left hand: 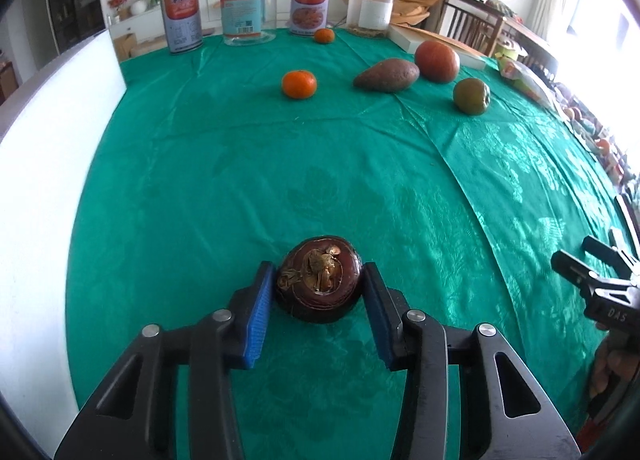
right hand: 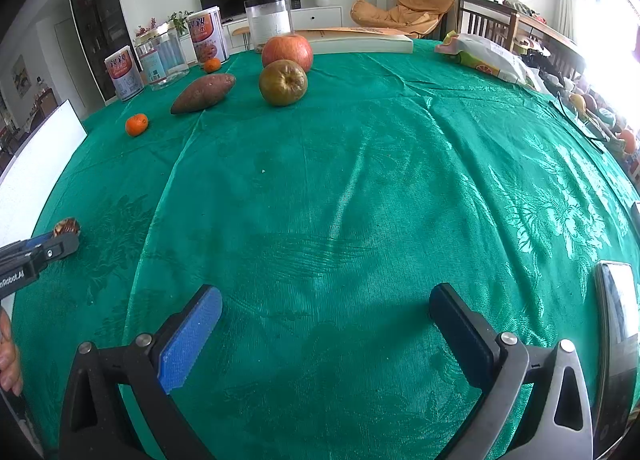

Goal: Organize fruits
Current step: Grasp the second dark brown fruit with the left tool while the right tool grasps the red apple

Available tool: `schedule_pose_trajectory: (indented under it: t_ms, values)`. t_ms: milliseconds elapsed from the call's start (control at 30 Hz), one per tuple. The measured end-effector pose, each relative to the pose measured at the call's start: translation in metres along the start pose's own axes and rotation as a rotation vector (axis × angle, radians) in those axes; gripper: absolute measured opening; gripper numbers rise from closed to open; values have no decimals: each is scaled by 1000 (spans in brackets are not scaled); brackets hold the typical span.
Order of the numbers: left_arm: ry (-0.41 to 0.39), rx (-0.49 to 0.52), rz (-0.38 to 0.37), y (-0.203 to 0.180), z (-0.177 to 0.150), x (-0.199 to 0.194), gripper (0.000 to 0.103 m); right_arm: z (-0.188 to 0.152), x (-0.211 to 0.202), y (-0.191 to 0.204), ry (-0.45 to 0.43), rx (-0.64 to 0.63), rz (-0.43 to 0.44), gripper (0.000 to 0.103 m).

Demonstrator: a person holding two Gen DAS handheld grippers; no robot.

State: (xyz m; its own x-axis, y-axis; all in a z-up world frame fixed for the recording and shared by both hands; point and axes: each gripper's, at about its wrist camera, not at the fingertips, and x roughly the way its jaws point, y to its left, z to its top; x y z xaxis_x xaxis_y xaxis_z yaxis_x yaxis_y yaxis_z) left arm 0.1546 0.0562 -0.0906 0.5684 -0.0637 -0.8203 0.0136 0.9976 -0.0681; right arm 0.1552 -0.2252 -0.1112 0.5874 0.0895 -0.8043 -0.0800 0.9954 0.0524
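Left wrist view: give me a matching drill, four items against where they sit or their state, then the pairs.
1. dark brown fruit
2. sweet potato
3. nearer tangerine
4. right gripper

A. left of the sweet potato, standing apart
B. wide open over bare cloth
C. between the left gripper pads
D. just in front of the red apple

Pairs: 1-C, 2-D, 3-A, 4-B

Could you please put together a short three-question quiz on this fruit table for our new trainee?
1. True or false: the left hand-held gripper has its pads on either side of the dark brown fruit.
2. What lies nearest the sweet potato? A) red apple B) clear jar C) the right hand-held gripper
3. Fill in: the tablecloth is ____.

Key: 1 true; 2 A; 3 green.
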Motion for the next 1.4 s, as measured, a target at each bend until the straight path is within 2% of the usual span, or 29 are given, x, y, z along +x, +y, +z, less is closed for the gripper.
schedule_pose_trajectory:
  t_ms: [67,133,267,600,667,700,767,833,933,1033,1100,1200,1233,1333,1400]
  values:
    - [-18,16,35,1,-6,-1,51,0,0,0,-1,2,3,103]
    - [-27,16,44,3,-7,1,74,0,0,-1,-3,5,7,103]
    - [-41,29,71,0,-10,6,95,0,0,-2,-5,10,14,103]
    - [-28,2,83,5,-8,10,102,0,2,4,12,-25,-18,103]
    - [-28,2,82,5,-8,10,102,5,3,2,37,-32,3,103]
    - [-28,2,82,5,-8,10,102,14,5,-4,51,-2,41,103]
    - [-28,1,82,5,-8,10,102,43,5,-20,33,85,124,103]
    - [-28,2,83,5,-8,10,102,87,10,-31,9,137,140,103]
    - [-28,1,83,5,-8,10,102,163,38,-26,40,131,191,103]
    - [-27,1,83,5,-8,10,102,223,72,-6,31,94,197,103]
    - [-28,1,83,5,-8,11,102,250,100,7,69,90,218,103]
    - [-27,1,83,5,-8,11,102,273,140,22,148,81,187,102]
    - [-27,1,83,4,-8,10,102,276,151,27,173,77,180,101]
    - [-27,0,82,5,-8,10,102,274,174,29,278,75,147,68]
    - [-27,0,82,5,-8,10,102,275,171,24,276,95,139,67]
